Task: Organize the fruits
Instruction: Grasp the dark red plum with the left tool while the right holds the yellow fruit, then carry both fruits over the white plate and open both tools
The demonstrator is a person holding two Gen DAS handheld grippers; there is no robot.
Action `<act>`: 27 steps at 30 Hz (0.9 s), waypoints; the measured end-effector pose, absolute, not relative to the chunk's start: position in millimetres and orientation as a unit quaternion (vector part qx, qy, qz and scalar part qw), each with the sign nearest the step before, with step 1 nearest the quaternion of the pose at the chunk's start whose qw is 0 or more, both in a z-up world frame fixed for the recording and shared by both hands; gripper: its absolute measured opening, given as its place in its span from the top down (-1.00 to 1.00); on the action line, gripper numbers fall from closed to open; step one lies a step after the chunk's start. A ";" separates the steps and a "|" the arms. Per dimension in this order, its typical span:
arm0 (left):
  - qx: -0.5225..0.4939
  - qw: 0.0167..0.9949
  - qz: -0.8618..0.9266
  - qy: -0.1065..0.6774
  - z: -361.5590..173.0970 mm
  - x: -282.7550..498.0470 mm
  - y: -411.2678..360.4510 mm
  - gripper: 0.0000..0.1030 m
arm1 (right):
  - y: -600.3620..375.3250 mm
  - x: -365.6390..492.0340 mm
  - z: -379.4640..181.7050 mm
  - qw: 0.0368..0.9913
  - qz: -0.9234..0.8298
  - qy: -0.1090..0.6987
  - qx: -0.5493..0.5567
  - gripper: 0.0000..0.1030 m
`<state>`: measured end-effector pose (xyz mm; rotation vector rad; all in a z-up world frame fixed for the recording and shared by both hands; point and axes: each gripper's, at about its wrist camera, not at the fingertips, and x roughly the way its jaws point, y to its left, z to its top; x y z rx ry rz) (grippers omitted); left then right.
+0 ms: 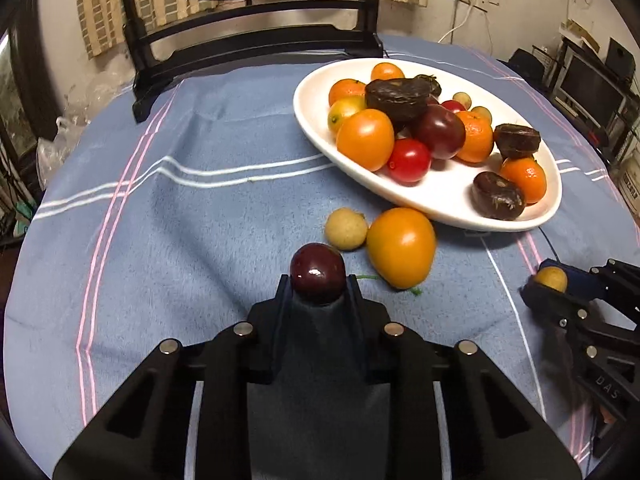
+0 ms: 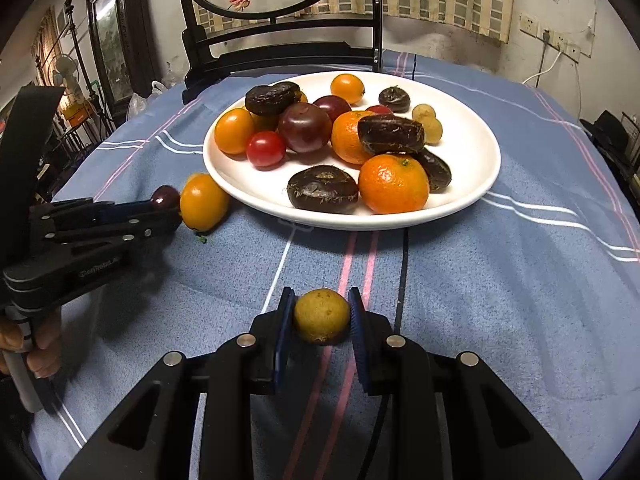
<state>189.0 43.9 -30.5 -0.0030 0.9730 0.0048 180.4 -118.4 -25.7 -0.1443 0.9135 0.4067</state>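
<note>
Your left gripper [image 1: 319, 280] pinches the dark cherry tomato [image 1: 317, 273] at frame center w/ tips only; right gripper [image 2: 322, 316] holds the yellow longan [image 2: 322, 315]. Both round, could squirt out before the plate [image 1: 448, 208], upper right.

One plate [image 2: 480, 184] on one cloth [image 2: 500, 280], and the fruit tally: five chestnuts [image 2: 322, 189], four longans [image 2: 322, 316], three orange tomatoes [image 2: 204, 200], three dark tomatoes [image 2: 304, 126], two red tomatoes [image 2: 266, 148] and three mandarins [image 1: 524, 180], though only two show clearly from the right wrist.
</note>
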 end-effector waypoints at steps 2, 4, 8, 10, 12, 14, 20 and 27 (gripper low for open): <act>-0.007 0.884 0.001 0.467 -26.6 182.6 45.0 0.50 | -119.4 178.6 -22.1 0.879 0.195 0.429 -0.068 0.46; -0.007 0.887 0.002 0.461 -19.4 173.1 46.2 0.50 | -121.5 175.8 -16.3 0.882 0.200 0.422 -0.061 0.46; -0.015 0.900 -0.012 0.435 11.3 157.4 48.0 0.50 | -131.3 167.0 3.5 0.894 0.214 0.393 -0.036 0.47; -0.019 0.909 -0.021 0.415 32.1 156.6 44.5 0.50 | -137.2 165.6 17.8 0.903 0.214 0.372 -0.022 0.47; -0.023 0.915 -0.035 0.402 49.4 162.0 38.0 0.50 | -142.0 167.2 32.5 0.912 0.212 0.351 -0.007 0.46; -0.028 0.917 -0.051 0.396 63.6 173.9 28.9 0.50 | -141.7 172.5 42.8 0.920 0.206 0.332 -0.011 0.46; -0.017 0.912 -0.058 0.407 69.5 231.8 -4.0 0.50 | -129.6 210.1 50.3 0.925 0.201 0.319 -0.046 0.48; -0.031 0.906 -0.063 0.418 53.6 276.6 -14.9 0.50 | -131.5 230.8 37.8 0.896 0.246 0.369 -0.037 0.34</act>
